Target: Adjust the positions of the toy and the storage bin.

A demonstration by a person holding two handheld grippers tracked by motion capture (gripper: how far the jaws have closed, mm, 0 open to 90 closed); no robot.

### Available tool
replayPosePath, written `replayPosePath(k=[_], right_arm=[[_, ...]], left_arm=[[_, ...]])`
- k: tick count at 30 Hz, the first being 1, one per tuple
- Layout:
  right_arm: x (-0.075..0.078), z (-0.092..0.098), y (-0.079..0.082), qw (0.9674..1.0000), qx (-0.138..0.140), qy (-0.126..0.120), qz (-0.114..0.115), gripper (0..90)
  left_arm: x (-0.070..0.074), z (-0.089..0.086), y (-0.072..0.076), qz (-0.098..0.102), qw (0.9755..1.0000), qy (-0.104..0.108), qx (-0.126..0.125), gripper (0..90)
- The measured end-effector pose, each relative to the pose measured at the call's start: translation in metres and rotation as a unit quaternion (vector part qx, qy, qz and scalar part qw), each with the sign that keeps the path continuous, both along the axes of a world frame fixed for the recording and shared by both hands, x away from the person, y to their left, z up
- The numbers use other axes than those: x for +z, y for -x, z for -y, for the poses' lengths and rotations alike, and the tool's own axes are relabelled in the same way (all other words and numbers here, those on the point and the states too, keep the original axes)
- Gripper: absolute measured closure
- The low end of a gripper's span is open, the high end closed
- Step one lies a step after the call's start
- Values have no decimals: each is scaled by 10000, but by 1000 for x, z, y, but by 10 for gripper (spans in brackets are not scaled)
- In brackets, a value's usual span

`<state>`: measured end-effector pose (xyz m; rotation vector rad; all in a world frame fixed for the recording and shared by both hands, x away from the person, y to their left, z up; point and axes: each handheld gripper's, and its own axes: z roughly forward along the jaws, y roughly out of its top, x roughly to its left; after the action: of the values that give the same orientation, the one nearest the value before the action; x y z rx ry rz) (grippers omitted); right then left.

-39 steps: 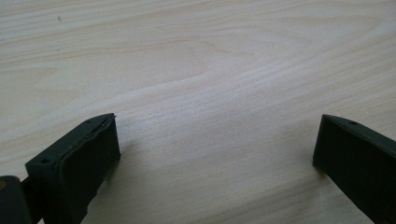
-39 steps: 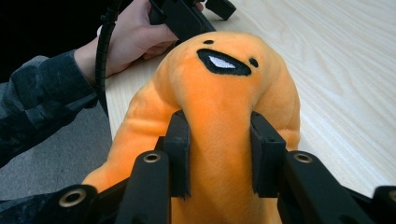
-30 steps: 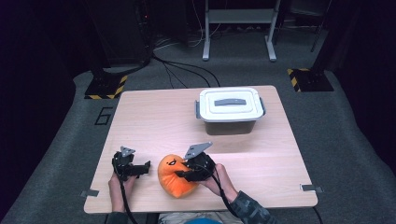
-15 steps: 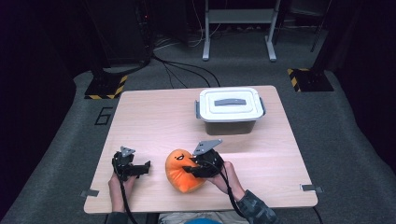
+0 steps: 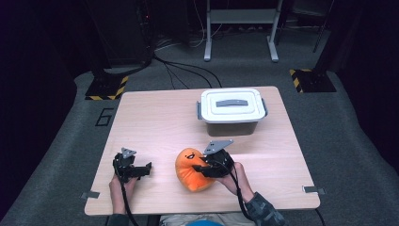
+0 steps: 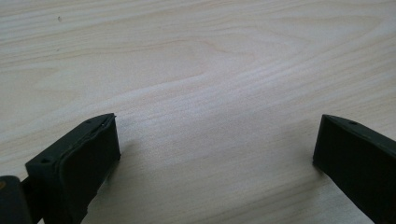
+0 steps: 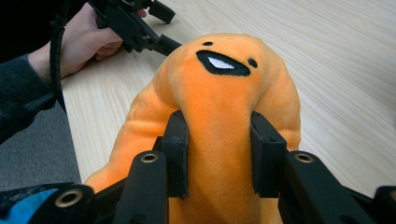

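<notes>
**Right gripper clamped on orange plush toy, left gripper idle and open**

Right gripper: jaws clenched on the plush toy. In the right gripper view both black pads dig into a fold of the toy's orange fabric, which bulges out above and on both sides of the pads. Firm pinch, no gap between pad and fabric on either side.

Toy position: near edge of the table, roughly centre, between the two grippers. High view shows it sitting on the tabletop with the face turned up and away from the person. The right gripper comes at it from the right, hand behind it near the table edge. I can't tell whether the toy's base is touching the wood or slightly lifted.

Left gripper: jaws released, wide apart. Left gripper view shows bare wood grain between the two pads, nothing in them. It sits low over the table, near the front-left corner, well apart from the toy. The same gripper and its hand also show at the top left of the right gripper view, beyond the toy.

Also on the table: a white lidded box with a grey handle on the lid and grey side latches, lid on, at the far side right of centre. Well apart from toy and both grippers.
</notes>
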<state>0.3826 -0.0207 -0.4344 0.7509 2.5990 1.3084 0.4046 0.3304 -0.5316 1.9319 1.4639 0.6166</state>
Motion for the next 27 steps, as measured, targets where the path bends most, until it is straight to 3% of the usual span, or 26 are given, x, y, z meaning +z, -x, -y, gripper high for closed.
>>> replayPosePath(k=[27], right_arm=[[1, 57, -7, 9973, -733, 47, 30, 637]], left_arm=[[0, 0, 0, 0, 10000, -2, -1, 2]])
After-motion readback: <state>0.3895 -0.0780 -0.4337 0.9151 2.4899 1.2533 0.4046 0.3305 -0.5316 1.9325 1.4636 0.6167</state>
